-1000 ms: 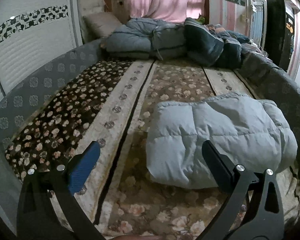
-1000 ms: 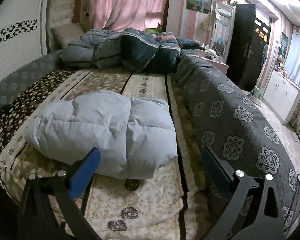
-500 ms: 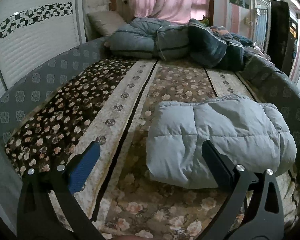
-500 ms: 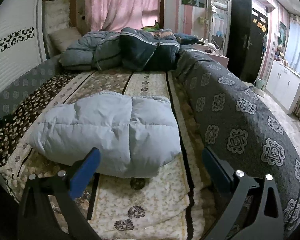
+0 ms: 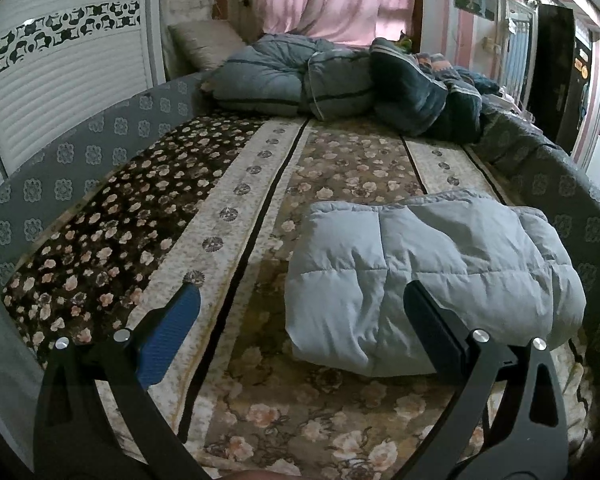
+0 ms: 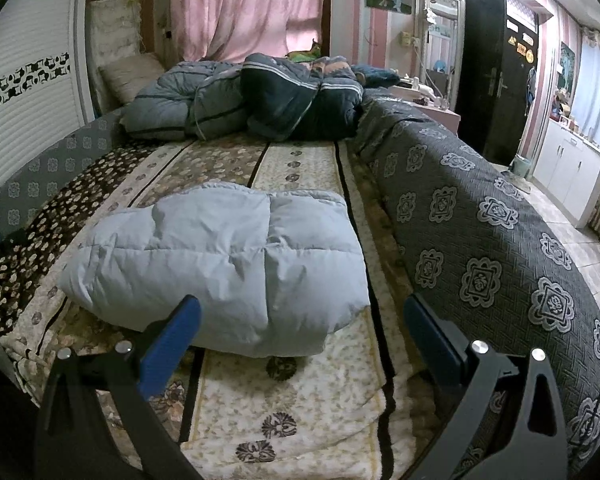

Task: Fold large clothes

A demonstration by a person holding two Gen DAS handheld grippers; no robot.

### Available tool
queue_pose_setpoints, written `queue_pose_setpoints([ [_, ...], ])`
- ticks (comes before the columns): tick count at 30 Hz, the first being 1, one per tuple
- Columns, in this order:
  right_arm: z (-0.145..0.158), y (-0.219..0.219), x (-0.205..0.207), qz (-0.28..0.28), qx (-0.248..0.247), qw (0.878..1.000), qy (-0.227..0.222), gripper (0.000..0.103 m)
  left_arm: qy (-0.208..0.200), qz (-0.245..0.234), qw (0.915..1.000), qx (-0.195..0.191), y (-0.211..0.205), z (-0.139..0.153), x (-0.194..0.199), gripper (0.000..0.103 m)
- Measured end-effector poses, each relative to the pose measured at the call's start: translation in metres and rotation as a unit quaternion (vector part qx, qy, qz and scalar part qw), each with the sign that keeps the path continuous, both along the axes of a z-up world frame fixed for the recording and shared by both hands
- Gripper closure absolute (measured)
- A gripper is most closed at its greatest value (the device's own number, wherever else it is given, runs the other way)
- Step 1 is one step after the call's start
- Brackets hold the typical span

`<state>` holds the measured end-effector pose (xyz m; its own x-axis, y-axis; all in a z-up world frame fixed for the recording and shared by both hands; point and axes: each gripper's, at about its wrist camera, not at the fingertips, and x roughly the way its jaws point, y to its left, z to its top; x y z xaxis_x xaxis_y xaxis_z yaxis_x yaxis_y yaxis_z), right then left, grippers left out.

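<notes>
Where it rests on the bedspread point(image 5: 256, 184), the pale-blue padded coat point(image 5: 420, 272) lies folded, puffy.

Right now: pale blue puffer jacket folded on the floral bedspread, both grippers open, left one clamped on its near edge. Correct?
Not quite. The left gripper holds nothing: in the left wrist view its jaws stand wide apart above the floral bedspread, short of the folded pale blue puffer jacket. The right gripper is open too.

Folded pale-blue puffer jacket point(image 6: 220, 264) lies on floral bedspread point(image 6: 300, 392), right gripper point(image 6: 300, 320) jaws apart.
</notes>
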<state>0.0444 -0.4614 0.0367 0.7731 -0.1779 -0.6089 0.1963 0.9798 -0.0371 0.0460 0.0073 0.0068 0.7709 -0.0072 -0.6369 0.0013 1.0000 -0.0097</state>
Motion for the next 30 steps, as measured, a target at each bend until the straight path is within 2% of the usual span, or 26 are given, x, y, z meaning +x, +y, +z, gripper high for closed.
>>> queue_pose_setpoints([
  [30, -0.0034, 0.0059, 0.0019, 0.001, 0.0, 1.0, 0.0, 0.002, 0.008, -0.006, 0.9999, -0.012, 0.0065, -0.0015, 0.0057, 0.003],
])
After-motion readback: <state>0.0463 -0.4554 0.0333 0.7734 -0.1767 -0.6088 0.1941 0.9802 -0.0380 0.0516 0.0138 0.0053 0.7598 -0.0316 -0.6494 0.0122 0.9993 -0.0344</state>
